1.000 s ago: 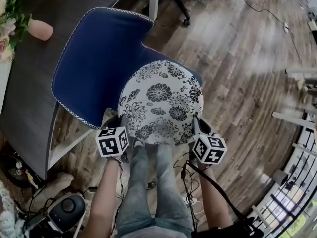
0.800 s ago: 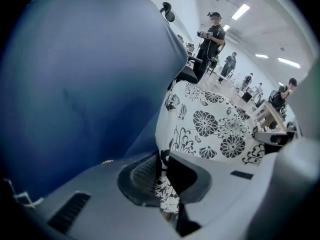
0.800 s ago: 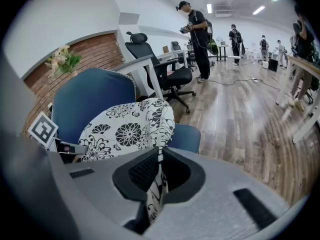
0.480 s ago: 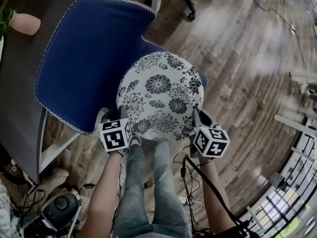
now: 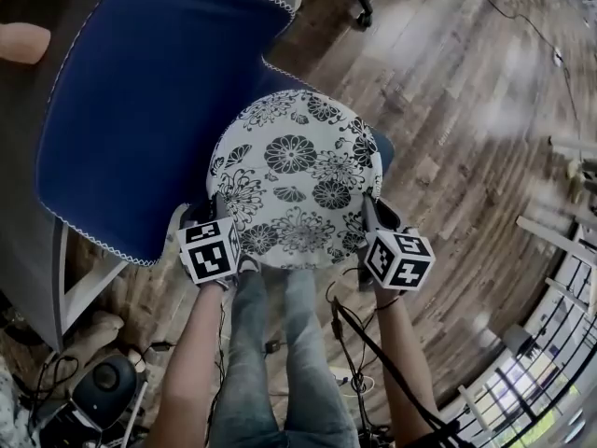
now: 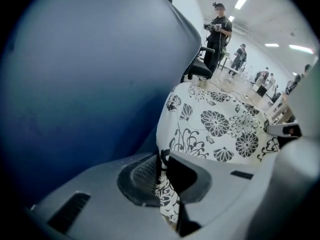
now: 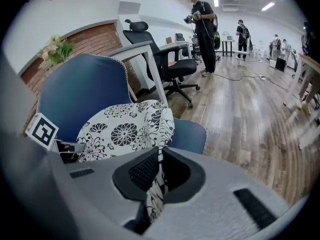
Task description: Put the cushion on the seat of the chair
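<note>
A round white cushion printed with black flowers (image 5: 294,175) lay over the seat of a blue fabric chair edged with white piping (image 5: 140,110), close by the backrest on its far left. A strip of blue seat showed past the cushion's right edge. Whether the cushion rested on the seat or hung just above it could not be told. The left gripper (image 5: 215,215) was clamped on the cushion's near left rim, the patterned cloth pinched between its ribbed pads (image 6: 142,173). The right gripper (image 5: 369,215) was likewise closed on the near right rim, a fold of cloth running between its jaws. The person's jeans-clad legs (image 5: 280,343) stood between the two grippers, on a wooden plank floor (image 5: 466,110). A black office chair (image 7: 167,59) stood farther off.
</note>
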### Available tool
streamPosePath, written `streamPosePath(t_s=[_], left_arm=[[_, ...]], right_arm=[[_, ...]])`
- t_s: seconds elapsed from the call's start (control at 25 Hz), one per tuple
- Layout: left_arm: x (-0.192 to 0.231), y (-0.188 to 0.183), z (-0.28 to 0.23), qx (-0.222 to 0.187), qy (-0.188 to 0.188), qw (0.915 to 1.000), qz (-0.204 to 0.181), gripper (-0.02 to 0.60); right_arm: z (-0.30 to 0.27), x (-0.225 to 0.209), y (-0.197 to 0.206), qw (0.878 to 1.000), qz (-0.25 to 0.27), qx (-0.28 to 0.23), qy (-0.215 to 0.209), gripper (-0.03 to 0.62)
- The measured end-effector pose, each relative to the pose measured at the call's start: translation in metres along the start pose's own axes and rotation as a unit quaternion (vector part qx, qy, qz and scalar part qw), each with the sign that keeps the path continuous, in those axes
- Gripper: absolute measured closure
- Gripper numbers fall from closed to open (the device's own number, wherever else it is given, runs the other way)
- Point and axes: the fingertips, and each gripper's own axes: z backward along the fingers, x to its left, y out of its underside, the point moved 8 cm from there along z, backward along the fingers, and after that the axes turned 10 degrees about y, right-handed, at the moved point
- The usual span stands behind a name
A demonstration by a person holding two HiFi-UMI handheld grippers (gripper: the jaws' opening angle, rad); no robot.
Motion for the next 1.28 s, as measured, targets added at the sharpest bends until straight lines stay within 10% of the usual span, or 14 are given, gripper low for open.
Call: streamPosePath(t_s=[0.6,1.28], left_arm=[[0.005,0.003,-0.028,0.013,-0.070,0.9958,-0.057,0.563],[0.015,0.006,-0.040,0.015,-0.076,0.9965,-0.031,0.534]], right_arm=[[-0.037,-0.021,0.008,0.998,0.009,0.034,0.046,0.559],[-0.057,-0.035,0.018,0.998,-0.003,0.044,0.047,0.470]])
